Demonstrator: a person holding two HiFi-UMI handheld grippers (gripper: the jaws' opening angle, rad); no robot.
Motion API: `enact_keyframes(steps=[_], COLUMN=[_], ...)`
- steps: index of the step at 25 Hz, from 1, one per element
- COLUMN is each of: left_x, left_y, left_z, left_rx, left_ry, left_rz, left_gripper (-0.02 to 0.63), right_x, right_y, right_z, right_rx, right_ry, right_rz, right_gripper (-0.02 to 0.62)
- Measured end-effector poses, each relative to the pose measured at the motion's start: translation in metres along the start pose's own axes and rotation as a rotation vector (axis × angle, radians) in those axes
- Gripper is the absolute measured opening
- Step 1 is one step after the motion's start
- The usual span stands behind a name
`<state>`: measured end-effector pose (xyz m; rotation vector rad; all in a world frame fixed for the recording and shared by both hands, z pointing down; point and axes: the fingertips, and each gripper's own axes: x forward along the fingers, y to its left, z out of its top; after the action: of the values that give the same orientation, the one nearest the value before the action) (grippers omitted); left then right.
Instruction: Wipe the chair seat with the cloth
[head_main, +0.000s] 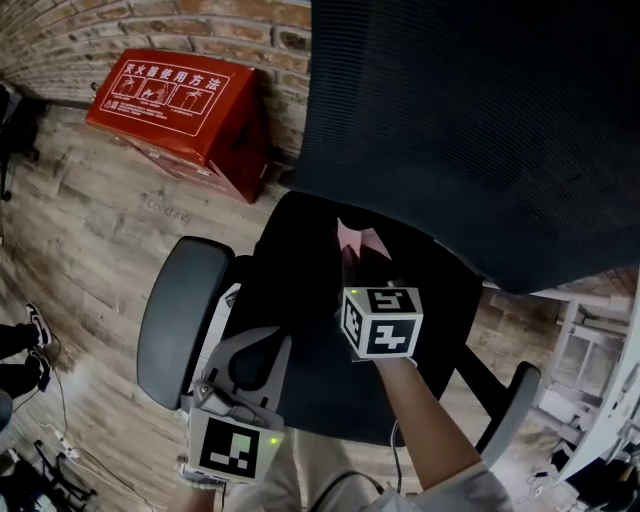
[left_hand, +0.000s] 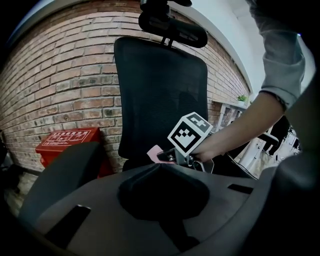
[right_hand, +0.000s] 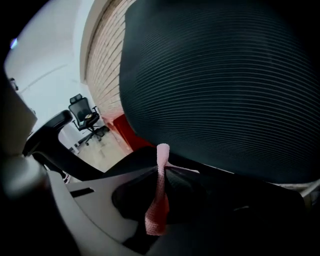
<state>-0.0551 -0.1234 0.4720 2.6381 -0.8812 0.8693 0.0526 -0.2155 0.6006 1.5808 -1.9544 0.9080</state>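
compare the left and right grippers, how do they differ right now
The right gripper is shut on the pink cloth; the left gripper has its jaws together on nothing.
The right gripper reaches deep over the chair seat, close to the backrest; the left gripper hangs back near the seat's front edge.
Both carry a marker cube and point toward the backrest.

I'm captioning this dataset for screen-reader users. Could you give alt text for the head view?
The right hand-held gripper holds a pink cloth against a black chair seat, below the mesh backrest. The left hand-held gripper, shut, hangs near a grey armrest; a red box stands by the brick wall.
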Motion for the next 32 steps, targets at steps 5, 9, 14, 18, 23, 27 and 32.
enact_keyframes(steps=[5, 9, 14, 18, 23, 27, 32], left_x=[-0.01, -0.016, -0.02, -0.023, -0.023, -0.021, -0.013], left_y=[0.002, 0.0, 0.001, 0.001, 0.001, -0.005, -0.017], left_z=[-0.007, -0.011, -0.016, -0.018, -0.019, -0.018, -0.015], left_rx=[-0.035, -0.043, -0.045, -0.053, -0.042, -0.028, -0.007], left_ry=[-0.006, -0.003, -0.004, -0.004, -0.009, -0.006, -0.01], left_rz=[0.012, 0.019, 0.026, 0.031, 0.025, 0.01, -0.016], left_gripper=[0.017, 0.017, 0.017, 0.017, 0.017, 0.017, 0.017], right_x=[0.008, 0.009, 0.014, 0.015, 0.011, 0.001, -0.016], right_y=[0.04, 0.072, 0.107, 0.118, 0.107, 0.085, 0.05], right_z=[0.004, 0.005, -0.001, -0.009, -0.017, -0.026, -0.045], right_rx=[-0.035, -0.054, -0.07, -0.085, -0.068, -0.049, 0.0], right_ry=[0.011, 0.016, 0.035, 0.05, 0.057, 0.06, 0.065], right_rz=[0.087, 0.173, 0.266, 0.283, 0.249, 0.193, 0.12], right_gripper=[0.051, 0.051, 0.051, 0.051, 0.051, 0.051, 0.051])
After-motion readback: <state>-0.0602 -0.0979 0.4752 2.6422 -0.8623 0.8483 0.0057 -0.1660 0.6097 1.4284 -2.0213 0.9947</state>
